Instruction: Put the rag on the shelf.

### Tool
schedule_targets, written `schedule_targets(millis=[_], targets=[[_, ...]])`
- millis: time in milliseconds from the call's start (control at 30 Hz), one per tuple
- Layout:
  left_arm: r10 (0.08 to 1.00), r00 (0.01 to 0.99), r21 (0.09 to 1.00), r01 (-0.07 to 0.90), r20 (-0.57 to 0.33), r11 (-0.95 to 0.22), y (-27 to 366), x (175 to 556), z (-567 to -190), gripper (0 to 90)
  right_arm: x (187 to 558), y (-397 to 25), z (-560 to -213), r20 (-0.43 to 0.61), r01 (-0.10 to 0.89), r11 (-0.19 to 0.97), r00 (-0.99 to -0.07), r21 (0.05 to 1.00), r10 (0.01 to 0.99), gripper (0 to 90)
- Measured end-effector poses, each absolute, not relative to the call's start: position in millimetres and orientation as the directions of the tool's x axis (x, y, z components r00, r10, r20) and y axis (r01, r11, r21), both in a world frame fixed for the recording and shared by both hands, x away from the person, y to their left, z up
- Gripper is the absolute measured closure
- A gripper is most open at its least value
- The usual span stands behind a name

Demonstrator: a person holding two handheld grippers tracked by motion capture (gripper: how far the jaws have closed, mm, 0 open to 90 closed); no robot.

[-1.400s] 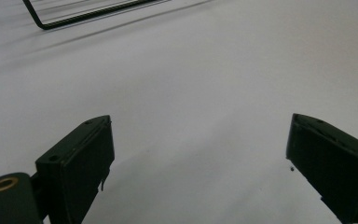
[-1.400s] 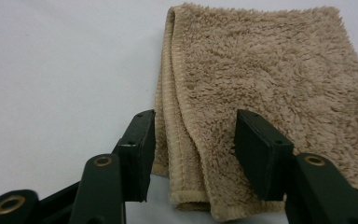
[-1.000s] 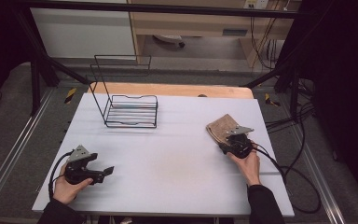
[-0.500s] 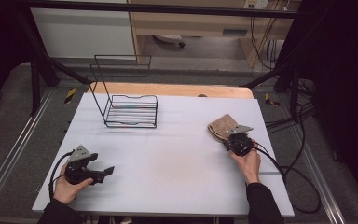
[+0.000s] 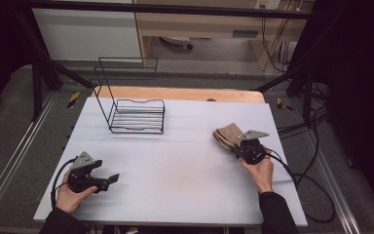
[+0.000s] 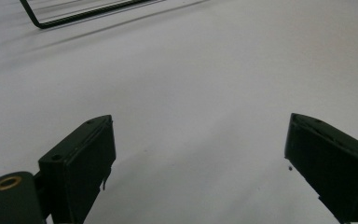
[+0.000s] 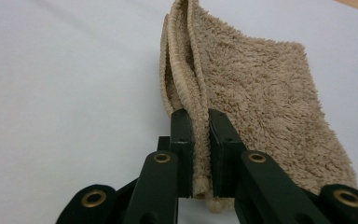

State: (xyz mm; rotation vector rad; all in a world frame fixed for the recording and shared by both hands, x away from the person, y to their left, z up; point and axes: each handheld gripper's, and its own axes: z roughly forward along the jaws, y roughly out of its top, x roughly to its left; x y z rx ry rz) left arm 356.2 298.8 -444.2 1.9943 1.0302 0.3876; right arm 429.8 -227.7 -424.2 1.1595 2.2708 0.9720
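**Ana:** What is different from a moment ago?

**Ben:** Start at the left. The left gripper sits at about 7 o'clock on the white table, same as before. Its jaws stand wide apart with nothing between them. In the left gripper view I see bare table between them.

**Ana:** And the middle?

**Ben:** The black wire rack stands at about 11 o'clock. It has not moved. Nothing is in it. Its tall wire back stands up on its far side.

**Ana:** And the right?

**Ben:** That is where the change is. The right gripper has slid a tiny bit toward the near edge, and the folded tan towel looks like it came along with it. They are at about 3 o'clock.

**Ana:** Is it holding the towel?

**Ben:** Yes. In the right gripper view the jaws are squeezed tight on the towel's folded edge. The rest of the towel lies flat on the table.

**Ana:** So what does that mean?

**Ben:** I think the grab is done. The towel is far from the rack, so carrying it there may come next.
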Motion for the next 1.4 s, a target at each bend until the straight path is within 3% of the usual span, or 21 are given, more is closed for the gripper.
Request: schedule_targets(millis=[1100, 1233, 1333, 1367, 1400], targets=[[0.789, 0.606, 0.786, 0.534, -0.1, -0.311, 296.7, 355.4, -442.3, 8.3, 365.9, -127.0, -433.1, 0.105, 0.482, 0.517, -0.795, 0.707, 0.598, 81.1], [0.79, 0.604, 0.786, 0.537, -0.104, -0.306, 294.9, 355.4, -441.0, 8.0, 366.3, -126.2, -435.7, 0.117, 0.483, 0.513, -0.798, 0.71, 0.591, 74.4], [0.79, 0.603, 0.787, 0.538, -0.108, -0.302, 292.4, 355.2, -438.4, 8.0, 365.2, -130.5, -428.4, 0.144, 0.476, 0.473, -0.801, 0.741, 0.581, 62.7], [0.793, 0.6, 0.787, 0.537, -0.104, -0.303, 291.5, 355.0, -436.8, 8.0, 365.4, -137.1, -420.1, 0.139, 0.464, 0.45, -0.798, 0.763, 0.587, 53.6], [0.793, 0.6, 0.789, 0.536, -0.107, -0.299, 289.7, 355.0, -435.3, 8.0, 365.4, -137.1, -420.1, 0.139, 0.464, 0.45, -0.798, 0.763, 0.587, 53.6]])
